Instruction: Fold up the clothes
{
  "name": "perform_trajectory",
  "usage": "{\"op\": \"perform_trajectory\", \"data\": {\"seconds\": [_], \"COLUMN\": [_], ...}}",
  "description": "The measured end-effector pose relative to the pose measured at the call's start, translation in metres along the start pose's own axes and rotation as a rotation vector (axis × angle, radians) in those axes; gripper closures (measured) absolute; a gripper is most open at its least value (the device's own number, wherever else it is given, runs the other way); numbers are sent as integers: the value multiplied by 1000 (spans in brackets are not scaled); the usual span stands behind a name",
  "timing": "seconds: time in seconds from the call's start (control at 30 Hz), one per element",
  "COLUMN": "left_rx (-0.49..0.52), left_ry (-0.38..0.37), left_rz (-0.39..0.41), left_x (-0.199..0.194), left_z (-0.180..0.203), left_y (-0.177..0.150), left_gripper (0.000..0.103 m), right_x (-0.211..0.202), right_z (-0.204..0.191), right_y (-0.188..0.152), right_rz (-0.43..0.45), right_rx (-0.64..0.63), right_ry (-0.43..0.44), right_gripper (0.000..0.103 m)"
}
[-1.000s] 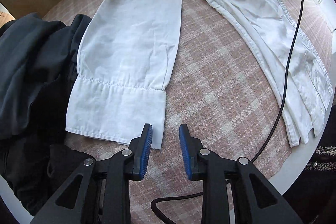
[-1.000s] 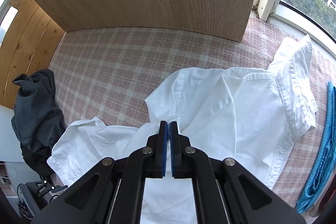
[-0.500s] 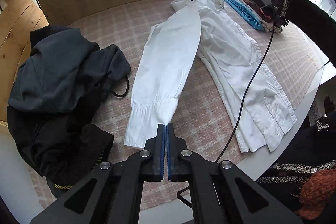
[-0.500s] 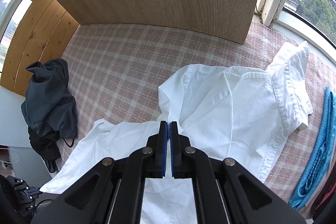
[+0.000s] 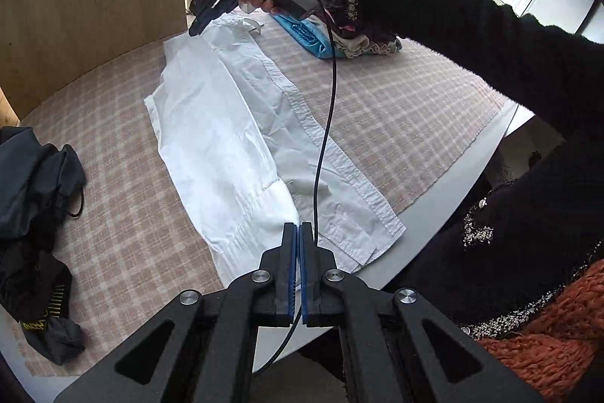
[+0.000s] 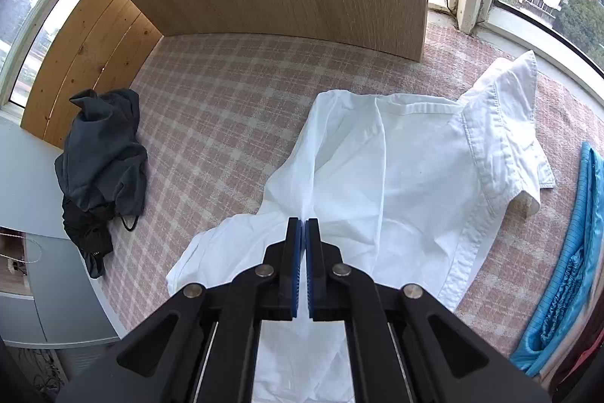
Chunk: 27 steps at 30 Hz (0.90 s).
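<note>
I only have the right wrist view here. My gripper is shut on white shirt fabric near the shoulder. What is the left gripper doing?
Observer: The left gripper is shut on the sleeve cuff of the white shirt, lifting it over the shirt body.
Operator: Anything near the table edge on that side?
Observer: The shirt's hem lies right at the table's front edge.
Operator: Any other clothes I'm missing?
Observer: Behind the blue garment, a small stack of folded clothes sits under your sleeve.
</note>
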<state>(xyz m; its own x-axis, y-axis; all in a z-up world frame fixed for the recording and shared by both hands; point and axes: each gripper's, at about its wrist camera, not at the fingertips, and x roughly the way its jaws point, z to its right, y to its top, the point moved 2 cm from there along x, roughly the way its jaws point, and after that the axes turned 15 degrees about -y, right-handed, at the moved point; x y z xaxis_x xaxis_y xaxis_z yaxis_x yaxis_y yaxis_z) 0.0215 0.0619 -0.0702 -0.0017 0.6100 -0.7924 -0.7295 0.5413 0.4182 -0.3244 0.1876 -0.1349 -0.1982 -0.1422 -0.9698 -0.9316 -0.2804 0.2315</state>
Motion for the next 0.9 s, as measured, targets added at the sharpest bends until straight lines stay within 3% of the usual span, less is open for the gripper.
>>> {"op": "perform_trajectory", "data": {"seconds": [0.27,0.4,0.47,0.53,0.63,0.8,0.9], "left_rx": [-43,-90,-104,-126,-179,-193,-210], "left_ry": [-98,-99,-51,20,125,303,329], "left_rz": [-78,-112,-113,-100,-43,87,164], "left_x": [91,99,83,63,35,15,15], "left_z": [42,40,32,17,-24,-88,-119], "left_y": [-15,-27,-33,-35,-22,25,55], "left_gripper": [100,91,84,78,76,63,60], "right_x": [19,17,1,-17,-40,-58,-61], "right_z": [10,11,11,9,0,-18,-31], "right_y": [-28,-41,-49,-58,-69,-83,-87], "right_rz": [-7,22,64,113,178,231,244], "right_rx": [-100,-138,-127,-119,-108,-80,-96], "right_ry": [-94,-251,-274,-286,-303,-300,-313], "right_gripper": [100,96,91,80,68,60,60]}}
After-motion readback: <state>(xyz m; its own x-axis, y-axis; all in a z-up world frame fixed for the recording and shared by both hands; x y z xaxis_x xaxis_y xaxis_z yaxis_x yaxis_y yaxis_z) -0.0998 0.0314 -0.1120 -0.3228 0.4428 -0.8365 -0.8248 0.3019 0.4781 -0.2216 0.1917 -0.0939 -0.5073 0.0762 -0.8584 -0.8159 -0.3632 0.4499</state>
